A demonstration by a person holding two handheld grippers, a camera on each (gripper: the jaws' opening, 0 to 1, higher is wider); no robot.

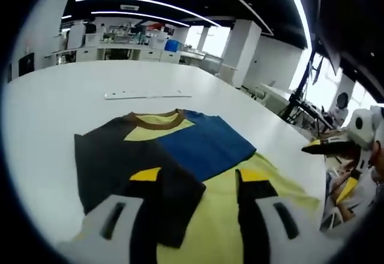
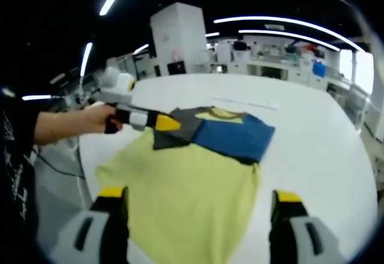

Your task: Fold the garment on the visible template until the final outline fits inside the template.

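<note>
The right gripper (image 2: pixel 195 207) hovers nearest, its two yellow-tipped jaws spread wide with nothing between them, poised above the lower edge of the shirt (image 2: pixel 198 174). The shirt lies flat on the white table (image 2: pixel 324 144), its yellow body toward the right gripper and its upper part folded in, a blue panel lying over the yellow next to a dark grey one, with a brown collar at the far end. The left gripper (image 1: pixel 195 183) has its jaws spread over the shirt (image 1: pixel 180 156), one above the dark panel and one above the yellow cloth; I cannot tell whether either touches it. In the right gripper view a hand (image 2: pixel 96 119) holds the left gripper at the dark fold. Beyond the collar a pale strip (image 1: pixel 144 95) lies on the table (image 1: pixel 54 114). Farther back stand shelves and a white pillar (image 2: pixel 180 36).
</note>
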